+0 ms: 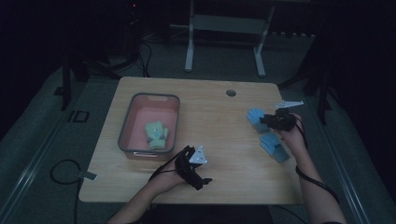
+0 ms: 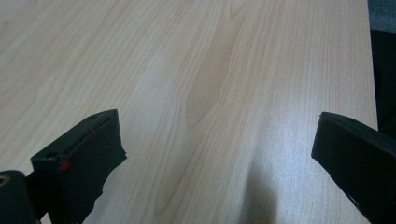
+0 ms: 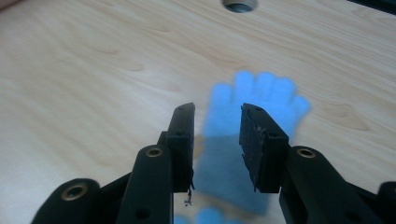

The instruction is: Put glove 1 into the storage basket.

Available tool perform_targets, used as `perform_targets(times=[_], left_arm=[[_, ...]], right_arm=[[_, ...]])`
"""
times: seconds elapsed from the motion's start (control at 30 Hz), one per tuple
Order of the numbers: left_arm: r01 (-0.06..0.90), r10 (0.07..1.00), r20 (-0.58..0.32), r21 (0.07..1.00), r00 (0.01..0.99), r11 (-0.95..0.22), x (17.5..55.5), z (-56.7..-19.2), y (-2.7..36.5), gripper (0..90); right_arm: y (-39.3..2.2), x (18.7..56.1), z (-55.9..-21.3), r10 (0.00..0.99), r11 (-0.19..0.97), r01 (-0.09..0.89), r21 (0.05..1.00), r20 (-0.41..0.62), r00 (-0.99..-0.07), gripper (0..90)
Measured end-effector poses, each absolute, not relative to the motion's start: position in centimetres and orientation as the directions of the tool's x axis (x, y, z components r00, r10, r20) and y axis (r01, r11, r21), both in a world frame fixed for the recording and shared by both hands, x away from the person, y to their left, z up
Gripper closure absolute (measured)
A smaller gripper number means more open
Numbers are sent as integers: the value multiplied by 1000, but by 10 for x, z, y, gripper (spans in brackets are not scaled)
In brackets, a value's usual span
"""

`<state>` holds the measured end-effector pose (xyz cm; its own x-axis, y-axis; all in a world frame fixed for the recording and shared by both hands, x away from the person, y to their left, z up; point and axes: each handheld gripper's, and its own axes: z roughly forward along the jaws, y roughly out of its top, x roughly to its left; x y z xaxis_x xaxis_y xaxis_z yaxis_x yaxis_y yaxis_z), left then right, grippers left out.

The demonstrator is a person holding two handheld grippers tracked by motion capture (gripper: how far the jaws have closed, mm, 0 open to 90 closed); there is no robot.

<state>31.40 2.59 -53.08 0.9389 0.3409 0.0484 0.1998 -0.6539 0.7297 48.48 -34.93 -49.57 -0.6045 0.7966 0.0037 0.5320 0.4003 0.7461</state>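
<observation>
High view: two blue gloves are lying on the table (image 1: 219, 121) at its right side, the far blue glove (image 1: 256, 117) touching the right gripper (image 1: 273, 121), the near blue glove (image 1: 274, 147) just beside the wrist; a green glove (image 1: 157, 134) is resting in the pink bin (image 1: 125, 128).

Left gripper view: the left gripper (image 2: 217, 154) is standing wide, hovering over bare wood.

Right gripper view: narrowed jaws are straddling the far glove's cuff, not yet pinching. Soft, light fabric; gripping the cuff seems best.

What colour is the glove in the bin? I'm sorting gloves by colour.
Pale green glove, clearest in the high view.
</observation>
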Motion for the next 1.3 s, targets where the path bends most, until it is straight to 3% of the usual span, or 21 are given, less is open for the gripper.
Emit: perform_targets(times=[0.7,0.87,1.03,1.3], left_arm=[[202,352,59,726,934,-658,311,-549,31,19],[191,350,73,726,934,-660,309,-551,32,19],[187,355,74,741,932,-645,308,-549,33,19],[187,359,85,732,930,-655,308,-551,33,19]], right_arm=[[-348,526,-542,803,473,574,669,-59,-594,606],[-349,526,-543,812,444,597,669,-17,-584,675],[-343,526,-541,828,432,625,650,-11,-561,808],[-337,524,-532,868,364,671,646,26,-496,870]])
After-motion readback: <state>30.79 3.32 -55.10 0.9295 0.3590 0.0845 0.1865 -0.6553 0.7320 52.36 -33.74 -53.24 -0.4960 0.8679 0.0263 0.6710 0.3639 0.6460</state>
